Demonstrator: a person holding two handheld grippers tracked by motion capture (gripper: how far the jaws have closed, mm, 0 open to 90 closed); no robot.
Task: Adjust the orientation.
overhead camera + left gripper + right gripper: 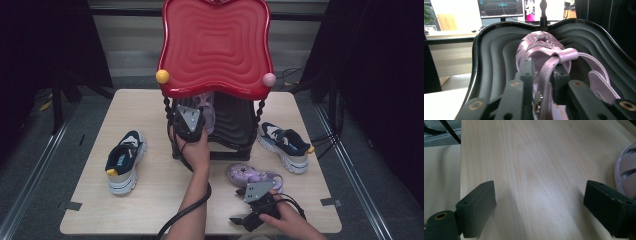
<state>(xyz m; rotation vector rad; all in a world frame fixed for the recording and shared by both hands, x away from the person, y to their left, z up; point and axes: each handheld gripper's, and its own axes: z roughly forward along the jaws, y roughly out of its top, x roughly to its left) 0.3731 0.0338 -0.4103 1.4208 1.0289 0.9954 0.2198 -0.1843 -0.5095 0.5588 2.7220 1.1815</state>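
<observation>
a pale wooden table (155,200) stands on a grey floor between dark curtains, with a navy sneaker (125,160) at each side of a red-topped black rack (235,125). the left gripper (189,122) reaches into the rack's lower shelf, jaws slightly parted around the strap of a pink sandal (541,47); whether the pads press it i cannot tell. its own view shows monitors behind. the right gripper (539,207) rests wide open on bare wood beside a second sandal (252,176).
</observation>
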